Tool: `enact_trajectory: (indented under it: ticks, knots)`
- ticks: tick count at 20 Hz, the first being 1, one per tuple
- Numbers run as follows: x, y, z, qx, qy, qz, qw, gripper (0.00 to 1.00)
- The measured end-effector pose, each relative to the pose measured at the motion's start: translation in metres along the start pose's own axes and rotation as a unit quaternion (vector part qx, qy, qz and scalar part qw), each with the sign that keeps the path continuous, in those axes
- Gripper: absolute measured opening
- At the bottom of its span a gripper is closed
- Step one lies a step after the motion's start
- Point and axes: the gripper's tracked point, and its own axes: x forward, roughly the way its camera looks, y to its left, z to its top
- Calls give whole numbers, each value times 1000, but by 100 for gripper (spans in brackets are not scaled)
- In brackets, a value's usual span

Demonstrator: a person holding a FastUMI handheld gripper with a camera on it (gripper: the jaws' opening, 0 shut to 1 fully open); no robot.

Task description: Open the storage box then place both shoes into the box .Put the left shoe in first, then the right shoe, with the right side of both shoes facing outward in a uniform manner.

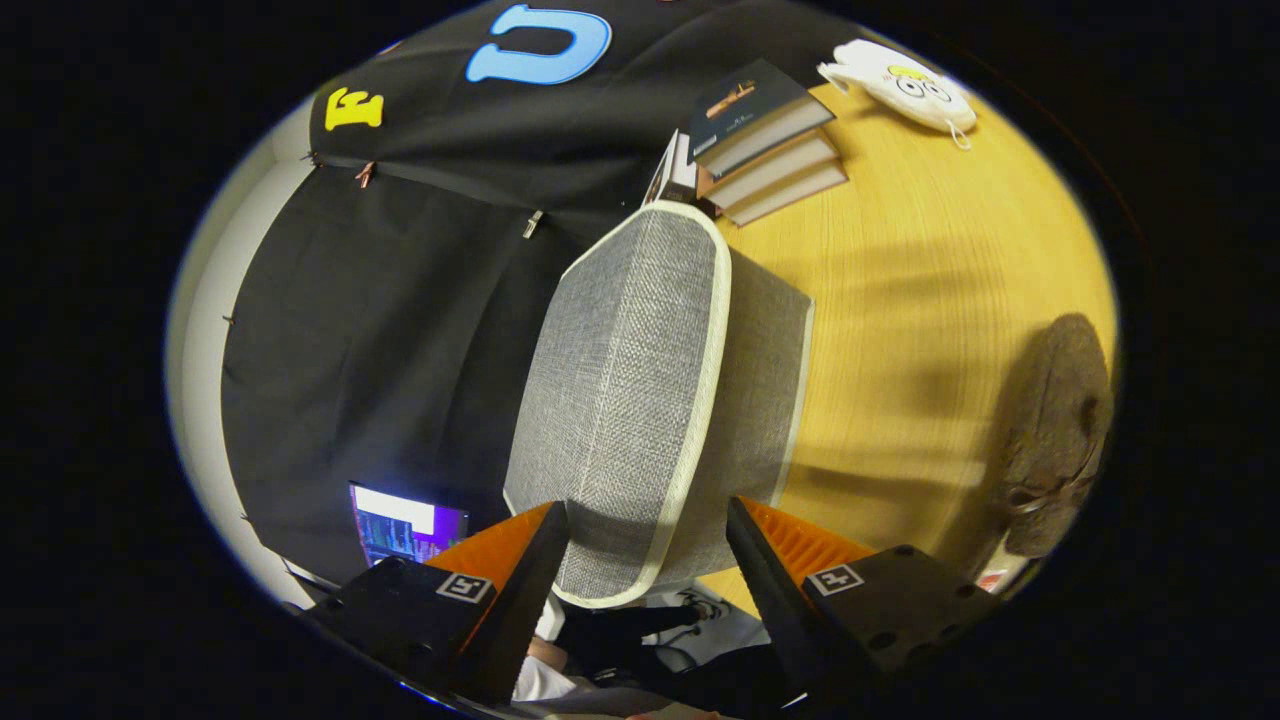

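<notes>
The gripper (645,560) is seen clamped by its 2 fingers on the near edge of the grey storage box lid (640,400), apparently swung up to open the box for the shoes. Beyond, on the wooden table (930,260), a brown shoe (1055,430) lies well apart; further off, 3 stacked books (765,140) and a white toy (900,85) are seen.

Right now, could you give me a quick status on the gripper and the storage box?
Gripper shut on storage box lid, lid lifted and tilted. Brown shoe on table beyond. Book stack behind, not blocking.
</notes>
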Motion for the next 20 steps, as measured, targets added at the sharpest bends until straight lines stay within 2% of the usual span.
enact_trajectory:
  ticks: [3, 6, 12, 14, 20]
  knots:
    - [4, 2, -5, 78, 12, 43, 996, 97]
    - [6, 14, -3, 110, 8, 81, 991, 95]
    - [-3, 26, 2, 134, -10, 115, 984, 22]
    - [-14, 37, 7, 115, -26, 125, 985, 7]
    - [-30, 109, 24, 92, -57, 186, 977, 5]
